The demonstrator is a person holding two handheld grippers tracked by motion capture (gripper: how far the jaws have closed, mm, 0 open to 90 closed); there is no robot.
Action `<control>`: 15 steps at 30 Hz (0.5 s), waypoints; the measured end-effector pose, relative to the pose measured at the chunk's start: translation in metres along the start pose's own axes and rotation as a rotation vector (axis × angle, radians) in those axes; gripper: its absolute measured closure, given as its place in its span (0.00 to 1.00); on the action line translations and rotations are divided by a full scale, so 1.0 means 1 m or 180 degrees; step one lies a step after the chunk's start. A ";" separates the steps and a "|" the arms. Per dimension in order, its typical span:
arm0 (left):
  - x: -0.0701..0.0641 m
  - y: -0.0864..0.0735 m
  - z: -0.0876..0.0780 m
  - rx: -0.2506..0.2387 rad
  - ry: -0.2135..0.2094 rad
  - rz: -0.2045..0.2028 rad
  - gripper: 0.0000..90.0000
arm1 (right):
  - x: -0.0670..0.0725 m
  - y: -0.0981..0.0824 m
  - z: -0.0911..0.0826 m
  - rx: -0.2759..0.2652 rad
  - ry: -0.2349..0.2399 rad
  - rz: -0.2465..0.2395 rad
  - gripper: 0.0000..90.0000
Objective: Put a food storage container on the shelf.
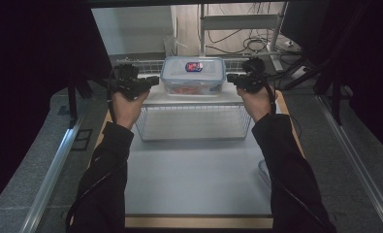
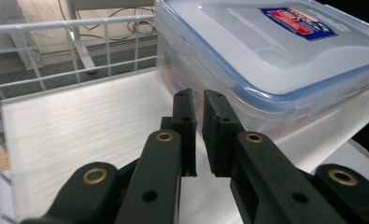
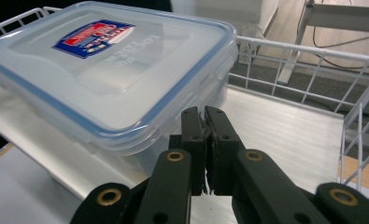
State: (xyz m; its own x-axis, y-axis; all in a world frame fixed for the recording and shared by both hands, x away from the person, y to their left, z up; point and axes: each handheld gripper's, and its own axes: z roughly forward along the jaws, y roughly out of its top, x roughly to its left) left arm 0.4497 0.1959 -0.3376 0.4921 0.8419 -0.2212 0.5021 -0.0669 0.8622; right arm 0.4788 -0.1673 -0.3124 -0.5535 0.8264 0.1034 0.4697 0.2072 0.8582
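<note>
Nearest to us, on the grey mat (image 1: 194, 170) at the front of the table, nothing lies waiting, so we judge the carrying work to be largely over. Farther on, our left gripper (image 1: 152, 80) and right gripper (image 1: 230, 77) flank the lidded plastic container (image 1: 193, 74), which sits on the flat top of the white wire rack (image 1: 194, 122). Both claws are clenched on nothing: in the left gripper view the black jaws stand nearly together just short of the container's (image 2: 271, 56) side wall, and in the right gripper view the jaws meet just beside the opposite wall of the container (image 3: 107, 74). The box is already placed, we think; what is left is drawing our hands back, or pressing down the side latches if they are not yet snapped, which we cannot tell.

The high view gives us the whole layout: both sleeves, the rack's lower basket, the box centred between the grippers, cables on the floor beyond. The gripper views give what it cannot: the blue seal under the lid, the red and blue label (image 3: 94, 38), reddish contents behind the wall, and the wire rail (image 2: 70, 46) at the shelf's far edge.
</note>
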 end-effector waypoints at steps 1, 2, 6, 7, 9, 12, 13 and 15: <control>-0.001 0.000 0.001 -0.0003 0.0024 0.0006 0.93 | 0.000 0.000 0.000 0.0000 0.0000 0.0000 0.97; -0.001 -0.001 0.001 -0.0012 0.0024 0.0003 0.93 | 0.000 0.000 0.001 -0.0003 -0.0007 0.0021 0.98; 0.001 -0.003 -0.001 -0.0026 -0.0004 -0.0059 0.93 | 0.000 0.002 0.004 -0.0016 -0.0010 0.0067 0.98; 0.001 -0.003 -0.002 -0.0033 -0.0018 -0.0076 0.93 | 0.000 0.002 0.005 -0.0017 -0.0018 0.0079 0.98; 0.002 -0.005 -0.003 -0.0040 -0.0047 -0.0112 0.93 | 0.001 0.003 0.008 -0.0020 -0.0027 0.0098 0.99; 0.003 -0.006 -0.005 -0.0048 -0.0065 -0.0126 0.92 | 0.001 0.005 0.011 -0.0023 -0.0026 0.0107 0.99; 0.004 -0.006 -0.006 -0.0045 -0.0060 -0.0130 0.91 | 0.001 0.005 0.011 -0.0018 -0.0031 0.0099 0.99; 0.004 -0.006 -0.007 -0.0054 -0.0058 -0.0115 0.88 | 0.002 0.006 0.011 -0.0017 -0.0050 0.0076 0.98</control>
State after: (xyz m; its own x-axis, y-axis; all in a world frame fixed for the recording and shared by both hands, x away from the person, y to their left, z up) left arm 0.4436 0.2037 -0.3408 0.4868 0.8338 -0.2604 0.5078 -0.0275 0.8610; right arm 0.4879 -0.1586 -0.3130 -0.5313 0.8392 0.1161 0.4791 0.1846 0.8581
